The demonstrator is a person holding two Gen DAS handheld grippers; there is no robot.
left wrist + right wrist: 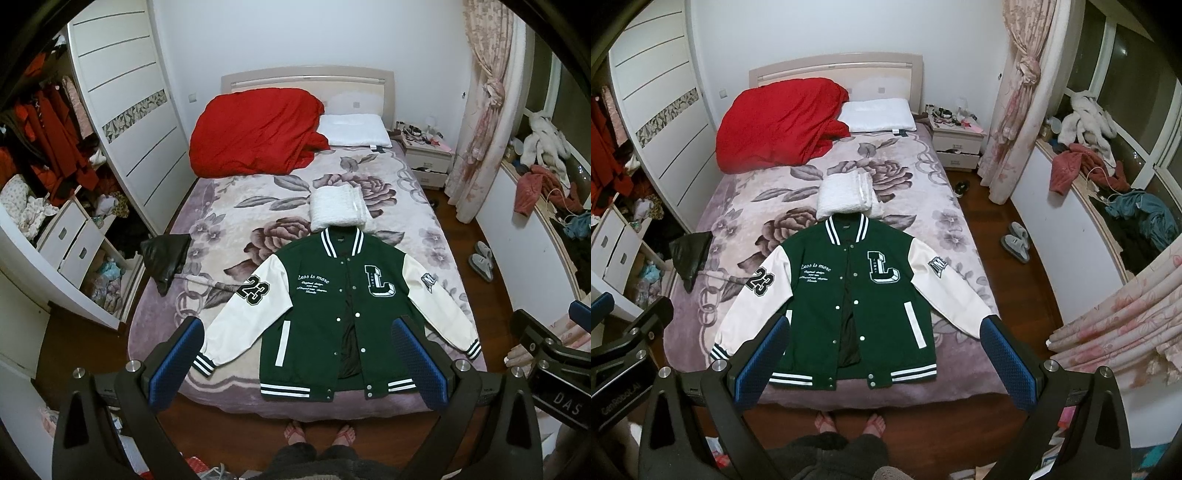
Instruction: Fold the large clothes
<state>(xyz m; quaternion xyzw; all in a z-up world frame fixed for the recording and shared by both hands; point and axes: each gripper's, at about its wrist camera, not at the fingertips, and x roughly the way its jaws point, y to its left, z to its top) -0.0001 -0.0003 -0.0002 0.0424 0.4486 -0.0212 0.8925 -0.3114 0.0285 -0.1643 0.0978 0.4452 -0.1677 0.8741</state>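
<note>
Both tongs are hanging high over the foot of the bed (166, 332), well apart from everything on it. The left tongs (297, 363) are standing wide apart, holding nothing, their blue dimpled pads (173, 365) framing the garment below; the right tongs (882, 363) are likewise gaping wide and gripping nothing, and their black body is showing at the right edge of the left wrist view, lettered "DAS". In the right wrist view the neighbouring tool's body is reading "GenRobot.AI". The varsity jacket (332, 317) is lying flat, front up, at the near end of the bed, with its sleeves spread outward and its snap front gaping slightly over a dark lining. Its body is a matte green cloth, its sleeves a smooth cream leather-like material, and its collar, cuffs and hem are ribbed knit striped in white. A large "L" patch is sitting on one chest panel, "Less is more" in script on the other, and "23" on one sleeve; the patch on the other sleeve is too small to read. Just beyond the collar a folded white fleecy garment (338, 208) is resting on the floral plush blanket, with a rumpled red quilt (255, 131) and a white pillow (354, 129) by the headboard.
</note>
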